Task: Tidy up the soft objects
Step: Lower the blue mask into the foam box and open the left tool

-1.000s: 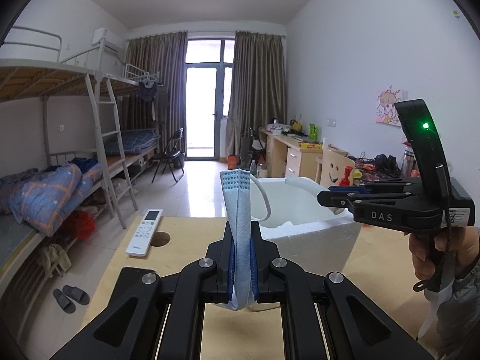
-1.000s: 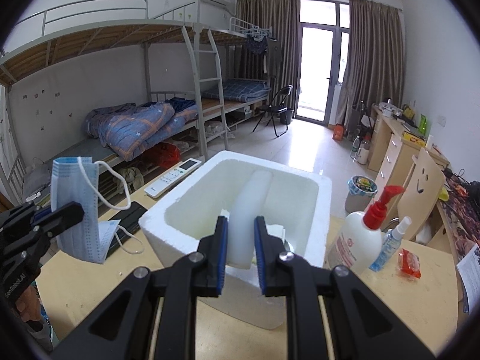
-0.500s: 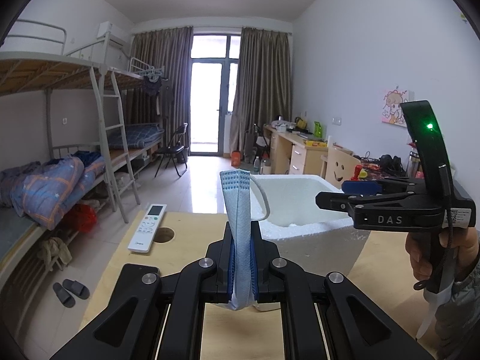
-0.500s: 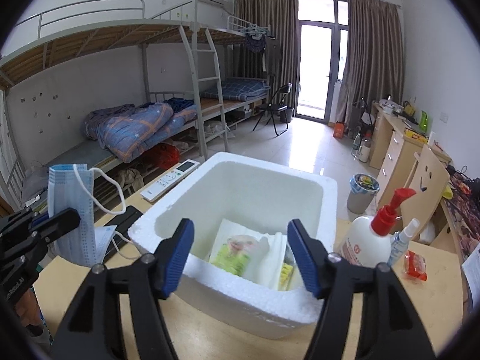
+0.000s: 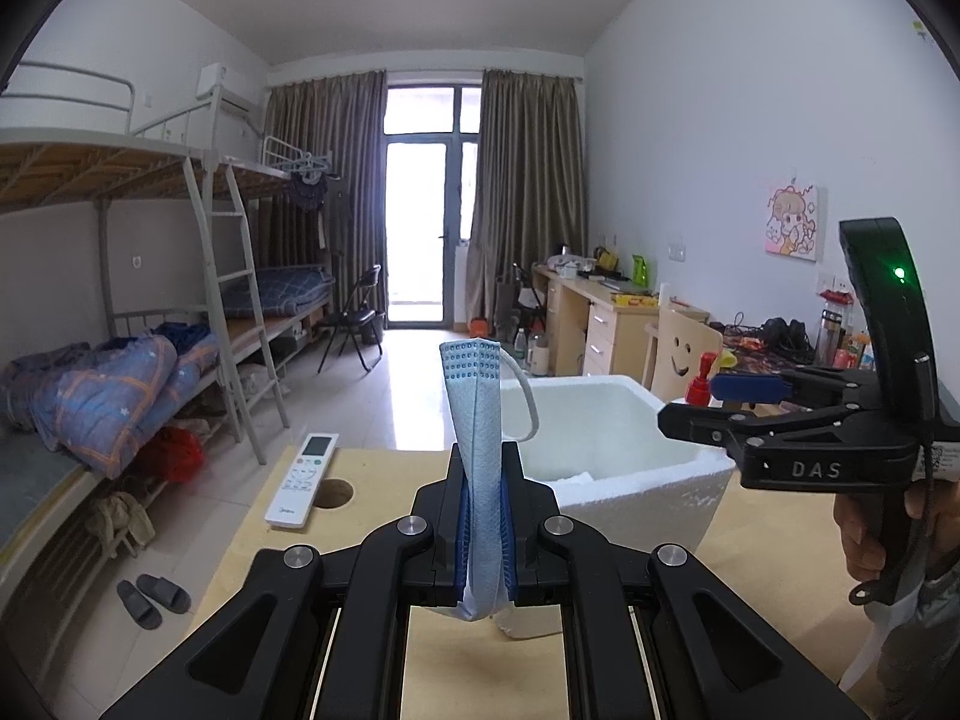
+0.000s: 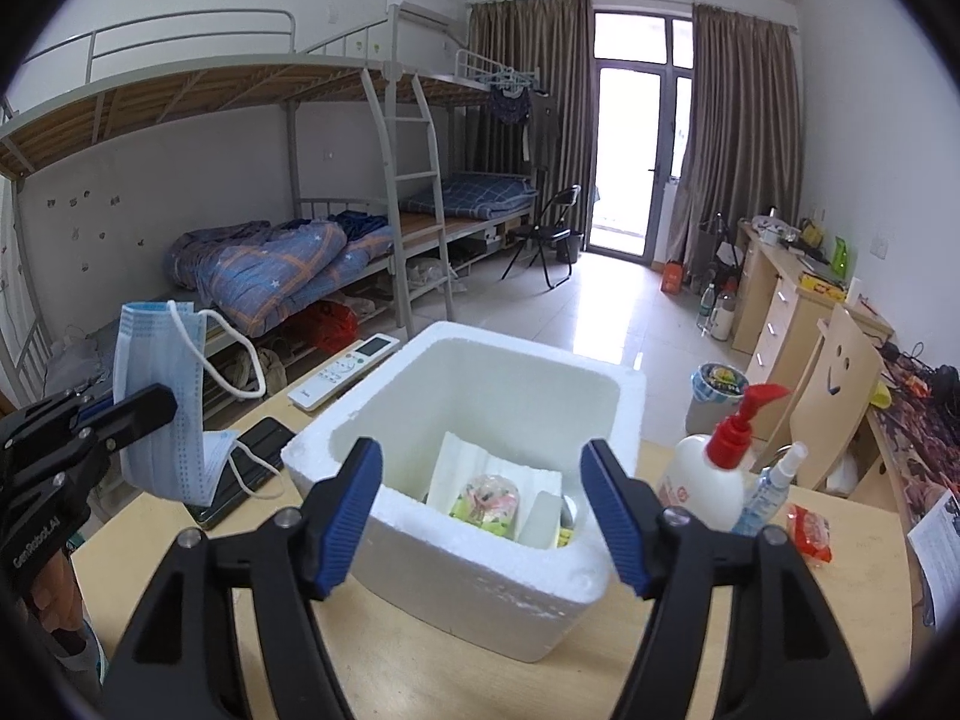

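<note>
1. Mask (image 5: 477, 420): blue, folded, standing upright at the centre of the left wrist view, pinched between the closed jaws of the left gripper (image 5: 480, 531).
2. Right gripper (image 6: 489, 513): jaws have just been opening and stand wide apart, nothing between them, low centre of its view, over the foam box (image 6: 480, 576).
3. Foam box holds packets (image 6: 486, 495) on the wooden table (image 6: 750, 618).
4. Pump bottle (image 6: 708, 474) stands just right of the box.

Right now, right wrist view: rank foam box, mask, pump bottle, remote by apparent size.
1. foam box
2. mask
3. pump bottle
4. remote
Mask versus bottle is unsure: the mask hangs nearer the camera.
</note>
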`<action>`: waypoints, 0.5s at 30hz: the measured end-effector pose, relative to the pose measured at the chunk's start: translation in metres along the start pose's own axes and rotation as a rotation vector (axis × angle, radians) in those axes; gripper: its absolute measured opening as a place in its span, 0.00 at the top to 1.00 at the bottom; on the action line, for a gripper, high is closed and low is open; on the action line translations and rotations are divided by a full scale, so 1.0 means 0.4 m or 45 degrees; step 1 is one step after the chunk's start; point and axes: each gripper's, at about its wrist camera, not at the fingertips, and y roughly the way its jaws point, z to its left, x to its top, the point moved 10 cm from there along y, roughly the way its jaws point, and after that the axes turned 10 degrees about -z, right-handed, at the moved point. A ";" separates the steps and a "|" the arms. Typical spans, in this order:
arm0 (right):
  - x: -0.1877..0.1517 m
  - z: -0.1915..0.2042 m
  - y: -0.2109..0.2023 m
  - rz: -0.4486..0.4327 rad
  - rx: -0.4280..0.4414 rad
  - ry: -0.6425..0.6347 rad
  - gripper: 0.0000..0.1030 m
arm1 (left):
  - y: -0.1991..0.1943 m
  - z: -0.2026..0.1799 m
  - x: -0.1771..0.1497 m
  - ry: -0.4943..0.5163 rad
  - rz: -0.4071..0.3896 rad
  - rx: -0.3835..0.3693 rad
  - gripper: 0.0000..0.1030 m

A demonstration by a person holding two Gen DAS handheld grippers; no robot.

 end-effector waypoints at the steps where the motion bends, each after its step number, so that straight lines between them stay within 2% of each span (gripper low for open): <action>1: 0.001 -0.003 -0.004 -0.004 -0.001 0.003 0.26 | -0.001 -0.003 0.004 0.005 -0.006 0.001 0.91; 15: -0.002 -0.054 -0.035 -0.026 -0.053 0.017 0.25 | 0.007 -0.057 0.064 0.064 -0.080 -0.039 0.91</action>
